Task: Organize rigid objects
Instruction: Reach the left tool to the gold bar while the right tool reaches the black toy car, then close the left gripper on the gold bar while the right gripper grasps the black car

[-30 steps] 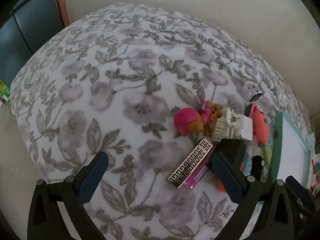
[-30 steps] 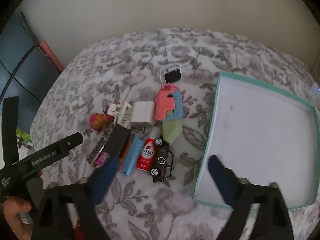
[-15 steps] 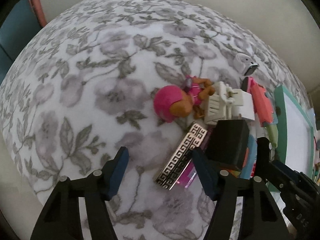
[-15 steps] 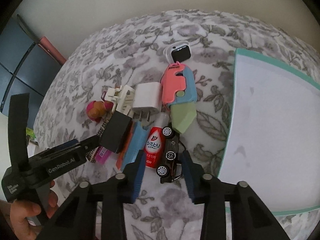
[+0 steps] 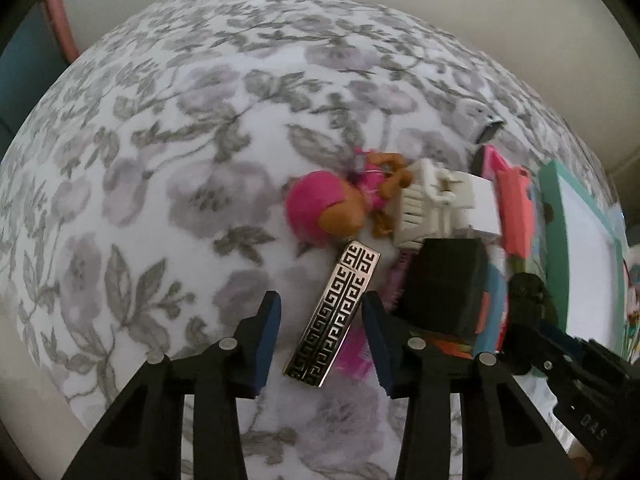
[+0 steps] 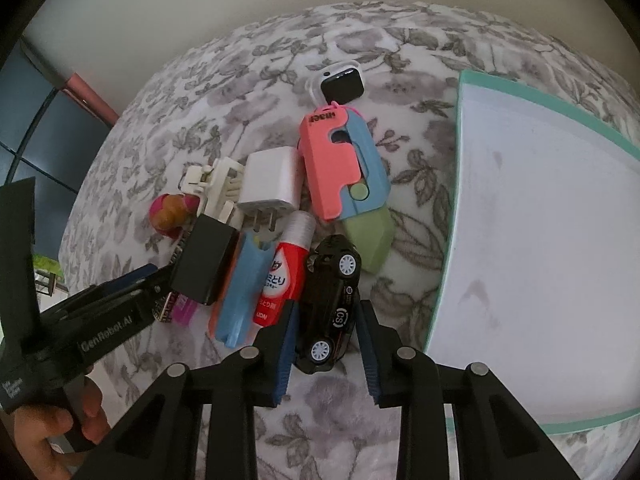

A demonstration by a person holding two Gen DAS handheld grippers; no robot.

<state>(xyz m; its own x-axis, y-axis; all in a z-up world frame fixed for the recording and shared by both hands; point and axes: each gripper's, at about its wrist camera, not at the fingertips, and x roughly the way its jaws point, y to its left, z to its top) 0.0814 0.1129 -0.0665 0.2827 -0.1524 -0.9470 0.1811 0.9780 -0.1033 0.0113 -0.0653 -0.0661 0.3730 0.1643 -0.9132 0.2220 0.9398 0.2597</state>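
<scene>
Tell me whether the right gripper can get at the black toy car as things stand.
Probably yes. The right gripper, whose jaws have just been closing, already straddles the black toy car, and nothing lies on top. The red and white tube crowds one finger's side.

On my left gripper (image 6: 120, 284), the arm carries white lettering reading "GenRobot.AI". The black toy car (image 6: 330, 300) bears "CS" in a white circle on its roof. The red tube (image 6: 284, 276) shows Japanese characters and "LION" near its lower end. The pink-and-blue folding tool (image 6: 340, 164) has dark raised lettering, upside down; I cannot read it reliably.
</scene>
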